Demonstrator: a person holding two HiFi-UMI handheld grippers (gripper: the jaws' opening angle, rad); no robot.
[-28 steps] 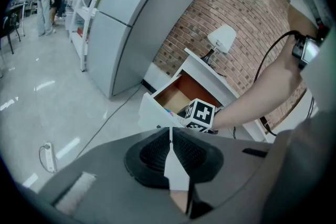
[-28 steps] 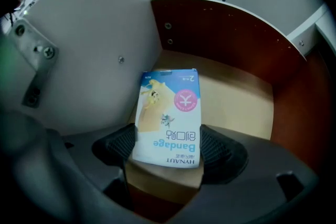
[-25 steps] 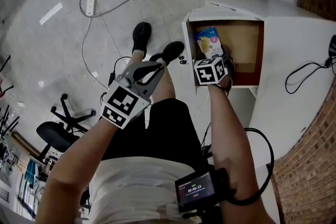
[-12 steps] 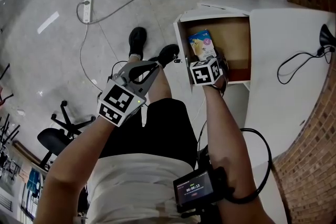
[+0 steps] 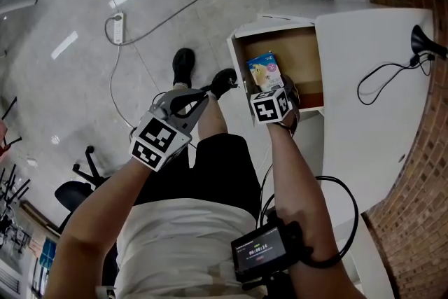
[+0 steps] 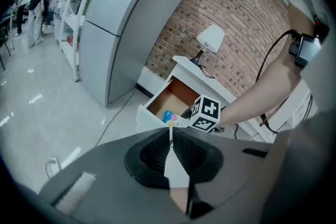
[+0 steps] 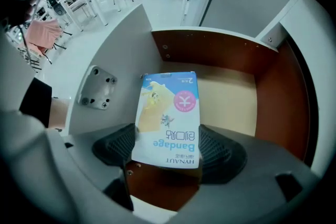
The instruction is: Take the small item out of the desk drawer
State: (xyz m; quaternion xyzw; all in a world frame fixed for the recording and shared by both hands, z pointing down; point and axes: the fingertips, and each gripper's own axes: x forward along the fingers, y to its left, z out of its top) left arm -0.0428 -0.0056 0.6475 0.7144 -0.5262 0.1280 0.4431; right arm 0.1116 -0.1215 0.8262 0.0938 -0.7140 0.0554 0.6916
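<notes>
A small blue-and-yellow bandage box point(image 7: 169, 118) is clamped between the jaws of my right gripper point(image 7: 168, 148), held above the open wooden drawer point(image 7: 231, 93). From the head view the box point(image 5: 264, 72) sits over the drawer point(image 5: 301, 59) just ahead of the right gripper point(image 5: 274, 96), at the near edge of the white desk point(image 5: 371, 94). My left gripper point(image 5: 183, 103) hangs over the person's lap, left of the drawer, its jaws pressed together with nothing between them point(image 6: 170, 136).
A desk lamp point(image 5: 425, 44) and its black cable point(image 5: 381, 77) lie on the desk top. A power strip point(image 5: 116, 19) and cable run across the floor. Office chairs point(image 5: 80, 182) stand at the lower left. The person's legs and shoes point(image 5: 183, 65) are below the drawer front.
The head view has shifted, so drawer and desk appear further left and up. My right gripper keeps the box over the drawer's near part. The left gripper stays shut near the lap.
</notes>
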